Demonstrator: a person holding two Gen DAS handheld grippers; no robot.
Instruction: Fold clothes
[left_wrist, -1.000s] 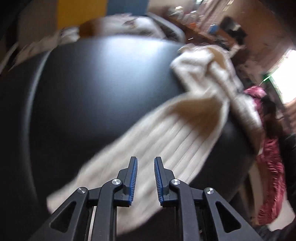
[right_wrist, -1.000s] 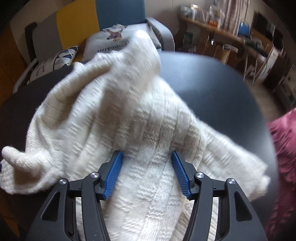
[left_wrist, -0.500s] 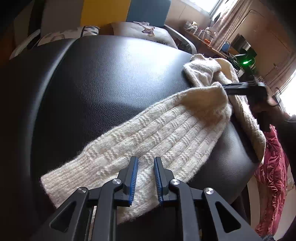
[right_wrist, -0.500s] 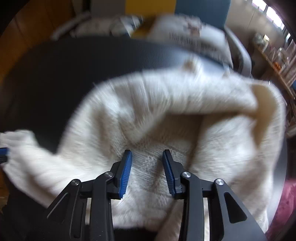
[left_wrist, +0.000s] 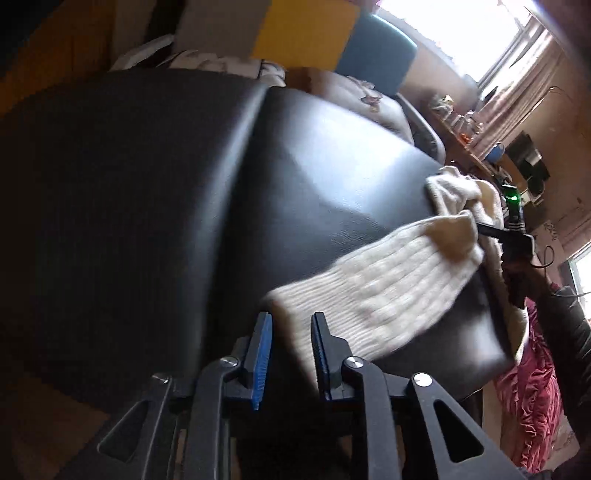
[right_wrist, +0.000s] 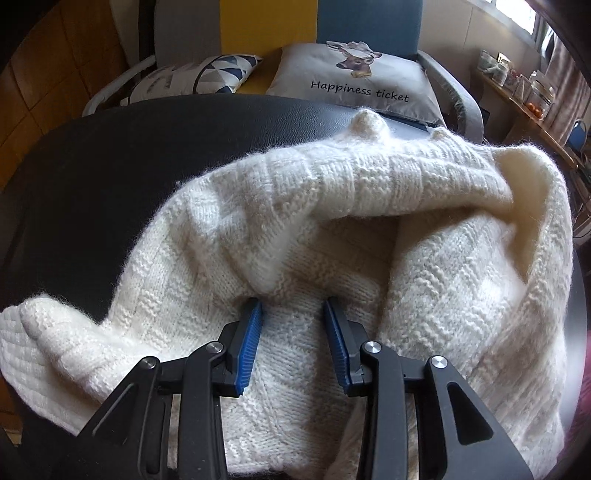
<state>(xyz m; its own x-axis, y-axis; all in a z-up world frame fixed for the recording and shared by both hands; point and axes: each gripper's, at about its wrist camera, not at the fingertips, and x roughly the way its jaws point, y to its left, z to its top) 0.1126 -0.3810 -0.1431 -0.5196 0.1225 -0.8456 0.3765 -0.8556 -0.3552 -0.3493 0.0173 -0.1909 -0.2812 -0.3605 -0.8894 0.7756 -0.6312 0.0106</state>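
Left wrist view: left gripper (left_wrist: 290, 338) has its fingers parted with a narrow gap; the cuff end of the cream knit sweater (left_wrist: 373, 288) sits just beyond the tips and between them, but the frame is motion-blurred, so can't tell if the pads touch the knit. The sleeve runs from there toward the far right across the black leather surface (left_wrist: 184, 184). The sweater body is bunched at the far right edge, partly cut off by the surface's curve. The right gripper (left_wrist: 498, 232) shows there as a dark bar against the bunch, tips buried in the knit, so its state is unreadable from here. Pink fabric (left_wrist: 532, 398) hangs past the right edge, low, blurred. Background shelf and window blown out. Right wrist view: sharp. Right gripper (right_wrist: 293, 343) fingers are moderately spread, lying on the sweater (right_wrist: 332, 229) with flat knit between the blue pads (right_wrist: 249, 343), nothing pinched. A thick fold rolls over just beyond the tips, hiding what's under it. A sleeve trails off to the near left, cut by the frame. Beyond the far edge: grey cushion (right_wrist: 354, 77) printed "Happiness ticket", patterned cushion (right_wrist: 207, 72) to its left.
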